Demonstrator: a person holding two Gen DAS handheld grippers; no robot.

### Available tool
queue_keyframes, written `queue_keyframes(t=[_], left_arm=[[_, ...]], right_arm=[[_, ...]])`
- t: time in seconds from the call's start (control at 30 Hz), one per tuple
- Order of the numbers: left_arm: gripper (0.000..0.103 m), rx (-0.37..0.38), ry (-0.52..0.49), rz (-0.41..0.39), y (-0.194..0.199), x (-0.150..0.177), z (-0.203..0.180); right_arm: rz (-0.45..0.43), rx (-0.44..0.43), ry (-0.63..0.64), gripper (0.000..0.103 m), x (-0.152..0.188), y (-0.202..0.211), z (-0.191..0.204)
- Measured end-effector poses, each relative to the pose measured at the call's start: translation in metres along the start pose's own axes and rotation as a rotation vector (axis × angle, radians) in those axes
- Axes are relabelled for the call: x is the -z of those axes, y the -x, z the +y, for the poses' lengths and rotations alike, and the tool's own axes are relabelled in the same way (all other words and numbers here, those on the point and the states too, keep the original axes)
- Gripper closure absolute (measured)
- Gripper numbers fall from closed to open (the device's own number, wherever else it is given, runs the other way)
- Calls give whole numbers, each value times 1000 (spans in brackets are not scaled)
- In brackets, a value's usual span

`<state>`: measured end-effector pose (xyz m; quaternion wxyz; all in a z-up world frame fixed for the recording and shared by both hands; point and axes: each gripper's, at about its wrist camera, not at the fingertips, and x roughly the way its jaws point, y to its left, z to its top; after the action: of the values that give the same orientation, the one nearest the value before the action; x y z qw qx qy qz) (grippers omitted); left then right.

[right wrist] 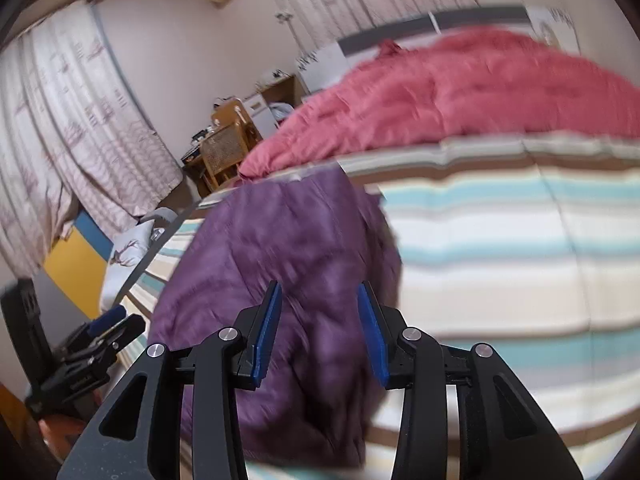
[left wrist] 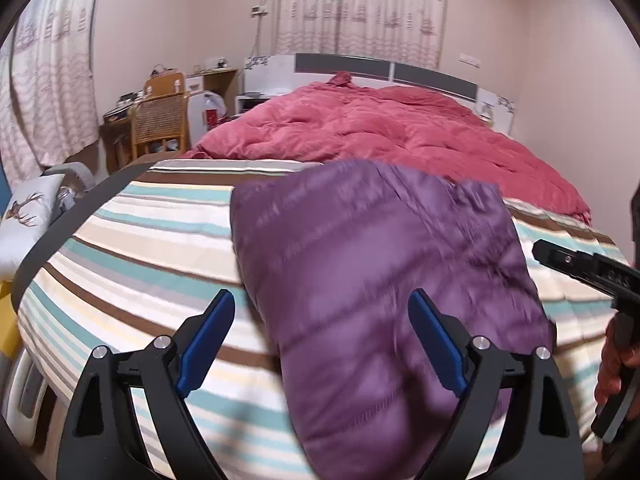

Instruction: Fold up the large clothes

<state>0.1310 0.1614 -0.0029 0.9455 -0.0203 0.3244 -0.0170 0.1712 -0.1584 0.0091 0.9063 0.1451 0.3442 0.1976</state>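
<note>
Left claw [left wrist: 322, 336] spread, right claw [right wrist: 319, 332] spread — both empty, above folded purple jacket [left wrist: 380, 280] on striped bedsheet [left wrist: 140, 240].

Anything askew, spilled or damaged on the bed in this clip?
Nothing spilled or damaged. The purple quilted jacket lies folded into a compact bundle on the striped sheet, set somewhat askew to the stripes. The rumpled red duvet is bunched toward the headboard. Both grippers, left and right, are open and empty.

Left tool [left wrist: 322, 332] jaws wide apart, right tool [right wrist: 319, 330] parted
</note>
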Motion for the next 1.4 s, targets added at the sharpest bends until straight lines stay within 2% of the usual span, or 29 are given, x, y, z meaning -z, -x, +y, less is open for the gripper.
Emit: queue_keyframes(t=[0.13,0.27,0.33,0.4,0.53,0.67,0.83,1.0,1.13,1.27,1.4], left_arm=[[14,-45,14,49,-27,-24,-8],[14,-58,20,111,-66,-38,-15],[12,-52,9,150,-85,-36,-18],[11,-35,-5,162,-97,-30,-23],[10,-53,-44,147,-110,-21,-35],[9,-24,-23,180,-128,-22,-31],[9,-49,-58,160,-115,-21,-36],[9,-100,-86,97,-75,-11,-43],[6,-95,-37,87,-48,0,-39],[4,-98,-7,85,-42,16,-37],[5,-89,45,101,-34,18,-32]], right_arm=[[-18,16,75,64,-28,-25,26],[50,92,120,64,-44,-78,31],[111,158,121,64,-36,-99,21],[138,170,103,65,-22,-109,9],[116,181,118,65,-11,-119,0],[112,200,113,65,-13,-129,-5],[112,199,142,65,-12,-118,1],[63,157,134,65,-4,-80,9],[31,125,136,65,11,-48,14],[75,152,164,65,22,-54,14],[58,126,153,65,20,-43,17]])
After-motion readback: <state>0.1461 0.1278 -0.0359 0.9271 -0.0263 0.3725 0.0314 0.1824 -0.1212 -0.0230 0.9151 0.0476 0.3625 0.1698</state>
